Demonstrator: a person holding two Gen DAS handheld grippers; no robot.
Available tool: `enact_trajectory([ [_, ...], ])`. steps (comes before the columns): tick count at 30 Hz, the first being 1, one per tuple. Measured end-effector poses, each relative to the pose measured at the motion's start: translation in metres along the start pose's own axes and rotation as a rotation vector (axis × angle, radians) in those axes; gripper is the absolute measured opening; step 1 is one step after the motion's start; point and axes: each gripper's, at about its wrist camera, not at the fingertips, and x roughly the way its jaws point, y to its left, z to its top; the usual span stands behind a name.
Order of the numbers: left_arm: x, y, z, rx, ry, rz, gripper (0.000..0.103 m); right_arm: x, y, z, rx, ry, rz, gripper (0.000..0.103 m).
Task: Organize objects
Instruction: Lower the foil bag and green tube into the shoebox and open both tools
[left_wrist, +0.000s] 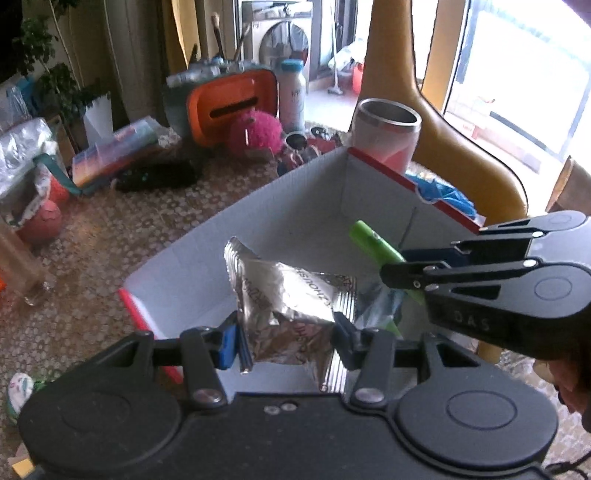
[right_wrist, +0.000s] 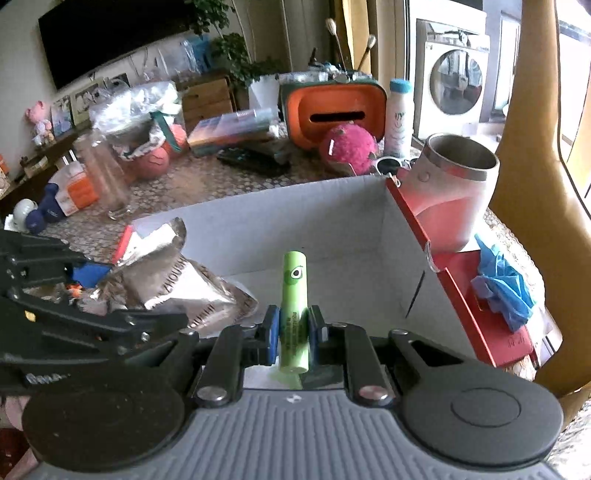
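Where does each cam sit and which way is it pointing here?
Left wrist: sits on the left gripper, looks forward and down into the open box; its fingers clamp a foil packet. The right gripper enters from the right, and part of a hand shows at the right edge.
Right wrist: sits on the right gripper, looks into the same box; its fingers clamp a green tube. The left gripper enters from the left.
Shared: box, packet, tube, metal cup, pink fuzzy ball, orange container.

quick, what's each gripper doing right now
Left gripper: closed on the silver foil snack packet.
Right gripper: closed on the green tube.
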Motion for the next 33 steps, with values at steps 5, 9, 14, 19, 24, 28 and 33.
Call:
enact_trajectory([
  [5, 0.025, -0.003, 0.018, -0.011, 0.039, 0.013, 0.049, 0.025, -0.016, 0.011, -0.007, 0.062, -0.017, 0.016],
  [9, 0.044, -0.009, 0.027, 0.014, 0.076, 0.019, 0.049, 0.041, -0.026, 0.013, -0.017, 0.119, -0.012, 0.016],
  [14, 0.064, -0.016, 0.034, 0.040, 0.115, 0.036, 0.049, 0.051, -0.023, 0.010, -0.071, 0.164, -0.032, 0.016],
  [19, 0.081, -0.013, 0.038, 0.022, 0.182, 0.029, 0.049, 0.058, -0.024, 0.010, -0.081, 0.196, -0.025, 0.016],
  [24, 0.090, -0.009, 0.037, -0.001, 0.210, 0.017, 0.050, 0.062, -0.024, 0.008, -0.090, 0.211, -0.022, 0.016],
  [28, 0.091, -0.010, 0.036, 0.009, 0.212, 0.012, 0.051, 0.063, -0.025, 0.006, -0.094, 0.219, -0.011, 0.016],
  [33, 0.089, -0.010, 0.036, 0.007, 0.202, 0.007, 0.051, 0.062, -0.023, 0.004, -0.102, 0.216, -0.003, 0.016],
])
